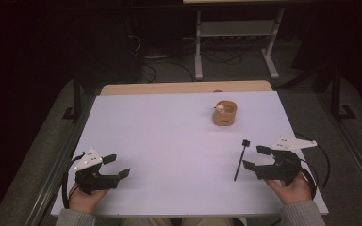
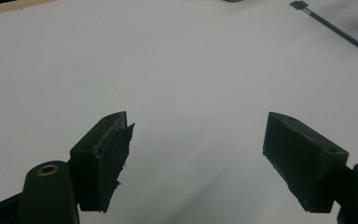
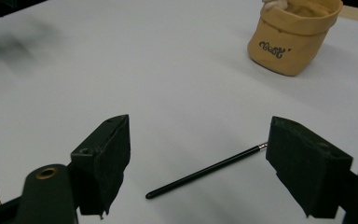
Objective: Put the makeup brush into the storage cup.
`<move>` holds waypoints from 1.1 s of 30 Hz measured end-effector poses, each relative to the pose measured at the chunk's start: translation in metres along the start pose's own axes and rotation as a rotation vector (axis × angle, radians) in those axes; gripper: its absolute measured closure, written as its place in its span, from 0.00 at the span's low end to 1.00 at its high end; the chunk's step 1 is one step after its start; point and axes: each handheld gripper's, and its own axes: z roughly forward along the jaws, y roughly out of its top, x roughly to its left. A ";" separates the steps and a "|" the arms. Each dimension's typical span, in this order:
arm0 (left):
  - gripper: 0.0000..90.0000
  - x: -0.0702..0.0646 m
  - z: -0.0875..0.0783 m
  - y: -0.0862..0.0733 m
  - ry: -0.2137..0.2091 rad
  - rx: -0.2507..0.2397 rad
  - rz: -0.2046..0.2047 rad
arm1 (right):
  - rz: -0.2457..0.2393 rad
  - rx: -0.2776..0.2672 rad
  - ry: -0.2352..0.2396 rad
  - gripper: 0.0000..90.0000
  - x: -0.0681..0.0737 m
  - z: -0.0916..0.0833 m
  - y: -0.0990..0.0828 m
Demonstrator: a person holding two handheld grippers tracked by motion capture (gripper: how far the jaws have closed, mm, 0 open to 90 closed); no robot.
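With both grippers' jaws spread and empty, we seem about to pick up the thin black brush (image 1: 239,161) lying on the table (image 1: 169,132) just beside our right gripper (image 1: 257,157), so next we lower its jaws astride the handle while the left gripper (image 1: 116,165) waits.

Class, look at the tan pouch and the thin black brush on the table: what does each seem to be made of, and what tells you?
The pouch looks like soft, matte fabric or paper-like material: its rim is rolled over and its wall creases. The brush seems to have a glossy black handle, perhaps lacquered wood or plastic, with a small shiny metal band.
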 end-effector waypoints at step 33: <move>0.25 0.002 -0.002 -0.001 0.004 -0.018 -0.010 | 0.070 0.260 -0.072 0.41 -0.011 0.041 0.045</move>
